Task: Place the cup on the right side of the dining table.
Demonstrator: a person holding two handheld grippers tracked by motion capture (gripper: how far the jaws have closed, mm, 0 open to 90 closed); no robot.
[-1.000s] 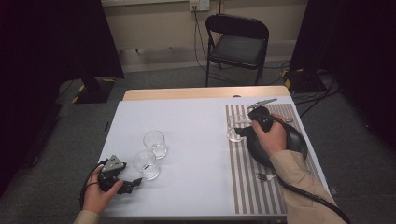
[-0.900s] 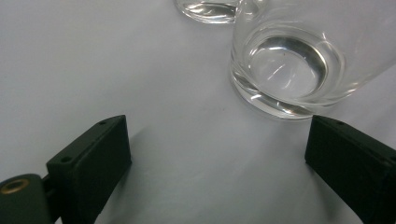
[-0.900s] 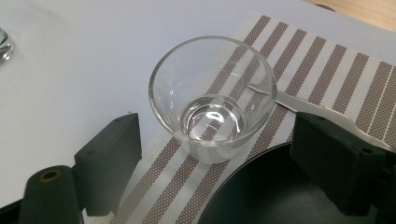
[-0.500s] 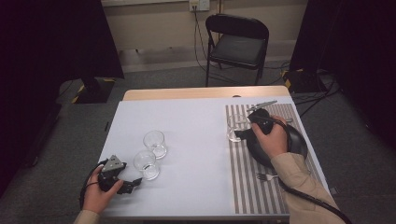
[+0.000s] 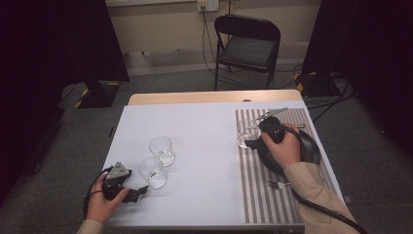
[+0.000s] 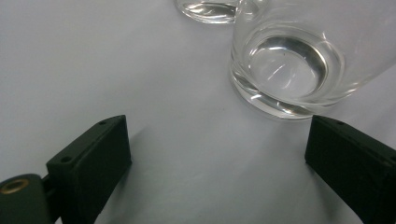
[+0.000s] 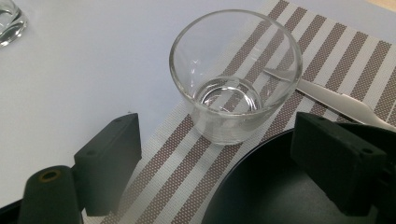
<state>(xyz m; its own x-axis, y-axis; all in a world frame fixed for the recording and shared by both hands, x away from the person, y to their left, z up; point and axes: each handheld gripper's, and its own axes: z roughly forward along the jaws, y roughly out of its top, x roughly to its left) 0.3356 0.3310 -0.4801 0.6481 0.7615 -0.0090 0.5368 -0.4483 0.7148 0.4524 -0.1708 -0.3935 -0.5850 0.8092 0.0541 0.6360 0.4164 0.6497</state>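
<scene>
The right hand-held gripper (image 5: 249,143) is wide open and holds nothing. A clear glass (image 7: 235,74) stands upright just past its jaws, not touching them. The glass sits on the striped mat (image 7: 187,163), right beside the black plate (image 7: 275,196). A knife (image 7: 336,100) lies behind the glass.

The left hand-held gripper (image 5: 139,193) is wide open too, and holds nothing. It rests low on the white worktop (image 5: 204,141). A second glass (image 6: 289,60) stands near its jaws, toward one side. A third glass (image 5: 161,149) stands just behind that one.

A fork (image 5: 276,185) lies on the mat near the person's sleeve.
</scene>
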